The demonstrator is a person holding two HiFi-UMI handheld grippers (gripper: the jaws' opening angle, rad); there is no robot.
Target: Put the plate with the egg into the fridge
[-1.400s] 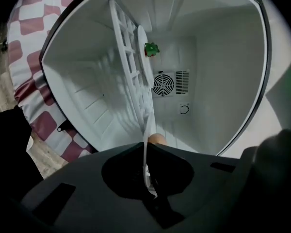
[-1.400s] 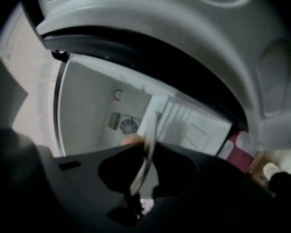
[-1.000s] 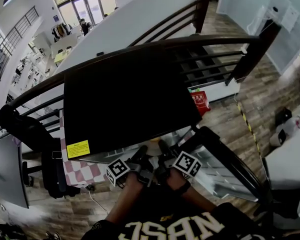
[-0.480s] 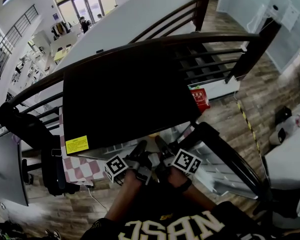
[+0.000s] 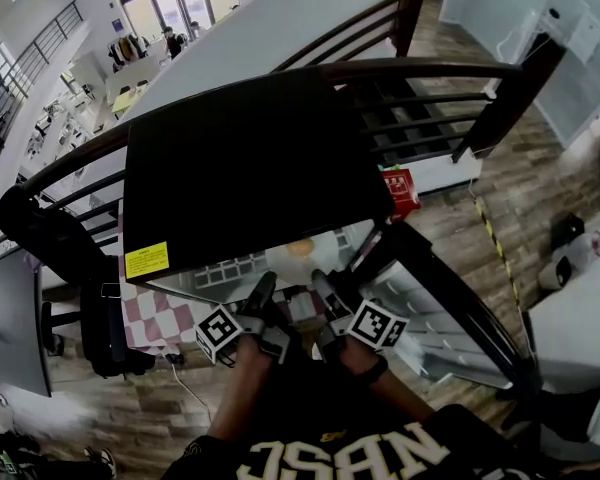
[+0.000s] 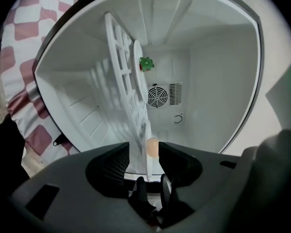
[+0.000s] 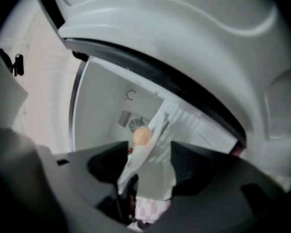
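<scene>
The small fridge [image 5: 250,168] has a black top and stands with its door [image 5: 440,333] swung out to the right. Inside, the white plate [image 6: 146,147] lies on the white wire shelf [image 6: 123,81] with the tan egg [image 5: 300,247] on it. My left gripper [image 5: 263,293] is at the fridge mouth. Its jaws are opening, and the plate's rim stands between them with a gap on each side [image 6: 145,152]. My right gripper [image 5: 320,288] is beside it, jaws opening too. The plate [image 7: 148,164] and the egg [image 7: 142,135] show between its pads, untouched.
A red-and-white chequered cloth [image 5: 155,323] lies under the fridge on the left. A dark bag [image 5: 110,328] hangs by it. A black railing [image 5: 430,73] curves behind. The fridge's back wall carries a round fan grille [image 6: 159,96] and a green knob [image 6: 146,63].
Both grippers have spread their jaws and drawn slightly apart and back from the fridge. The egg on the plate now shows under the fridge's top edge.
</scene>
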